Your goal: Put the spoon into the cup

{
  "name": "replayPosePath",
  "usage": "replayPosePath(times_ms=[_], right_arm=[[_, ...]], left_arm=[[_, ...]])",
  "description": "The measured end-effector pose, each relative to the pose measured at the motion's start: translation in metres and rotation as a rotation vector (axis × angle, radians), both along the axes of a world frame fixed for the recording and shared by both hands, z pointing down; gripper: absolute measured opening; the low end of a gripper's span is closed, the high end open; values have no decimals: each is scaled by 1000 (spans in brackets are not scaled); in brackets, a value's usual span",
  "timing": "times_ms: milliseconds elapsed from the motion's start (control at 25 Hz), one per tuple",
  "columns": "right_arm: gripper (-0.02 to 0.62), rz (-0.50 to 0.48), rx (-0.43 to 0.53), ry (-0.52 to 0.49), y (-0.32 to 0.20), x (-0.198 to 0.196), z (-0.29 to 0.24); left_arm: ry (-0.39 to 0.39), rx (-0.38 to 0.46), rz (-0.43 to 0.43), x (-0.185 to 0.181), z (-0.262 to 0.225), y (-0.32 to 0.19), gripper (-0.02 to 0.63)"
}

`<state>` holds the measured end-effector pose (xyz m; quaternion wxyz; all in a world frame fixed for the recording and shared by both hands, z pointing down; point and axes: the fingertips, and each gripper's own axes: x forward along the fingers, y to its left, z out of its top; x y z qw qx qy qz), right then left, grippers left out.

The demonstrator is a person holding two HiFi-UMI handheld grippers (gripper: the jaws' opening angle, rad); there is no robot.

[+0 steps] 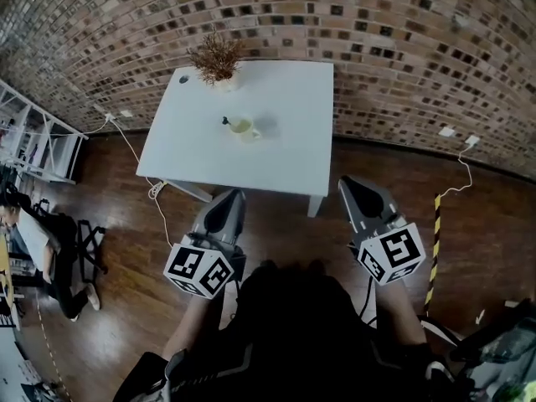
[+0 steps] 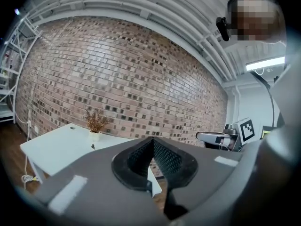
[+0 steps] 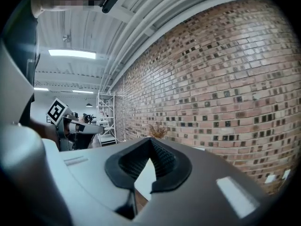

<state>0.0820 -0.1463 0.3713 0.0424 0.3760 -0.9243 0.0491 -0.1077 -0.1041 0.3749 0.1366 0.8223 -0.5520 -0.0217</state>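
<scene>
On the white table (image 1: 285,153) stands a pale yellow cup (image 1: 244,127). A small dark piece (image 1: 225,121) lies at the cup's left side; I cannot tell from this distance whether it is the spoon. My left gripper (image 1: 231,196) and right gripper (image 1: 347,182) hang over the wooden floor just short of the table's near edge, well away from the cup. In the left gripper view the left gripper (image 2: 151,140) is shut with nothing in it. The right gripper (image 3: 150,140) is also shut and holds nothing.
A potted dried plant (image 1: 217,59) stands at the table's far left, against the brick wall (image 1: 394,32). A white shelf rack (image 1: 38,145) and a seated person (image 1: 38,249) are at the left. Cables run along the floor by the wall.
</scene>
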Motion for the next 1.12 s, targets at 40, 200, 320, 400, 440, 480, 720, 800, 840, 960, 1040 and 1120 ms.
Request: replayPosePath(times_ms=[40,200,320,400,440,480,720,800,840,960,1040,1120], right_arm=[[6,9,0,-4,0,1,-1],[6,39,19,-10,2,0,-11],[6,26,40,4,9,-9,-16],[6,25,55,13,11,-11,-18],[5,32,52,8,11,-10,-18],[5,39,46,0,10,-10,-19],[6,53,48,6,9,-18,-22],[5,52,52,9,8,-20,-23],[6,51,55,11,9,-21,-24],[6,51,56,14,12,-24,-24],[5,48,60,18,13,-26,-26],[5,44,66,22,14,-29,-29]], left_arm=[[6,3,8,-1,0,1,0],[-8,23,46,0,-7,-6,0],[-14,23,28,-8,-12,-9,0],[-17,3,14,-12,-5,-8,0],[-7,-5,13,-12,-2,-8,0],[6,-7,16,-13,-2,-7,0],[14,15,27,-23,-8,-3,0],[18,20,28,-25,-8,-3,0],[19,24,30,-26,-8,-2,0],[26,26,27,-29,-9,1,0],[27,22,21,-32,-10,3,0],[22,18,14,-36,-12,4,0]])
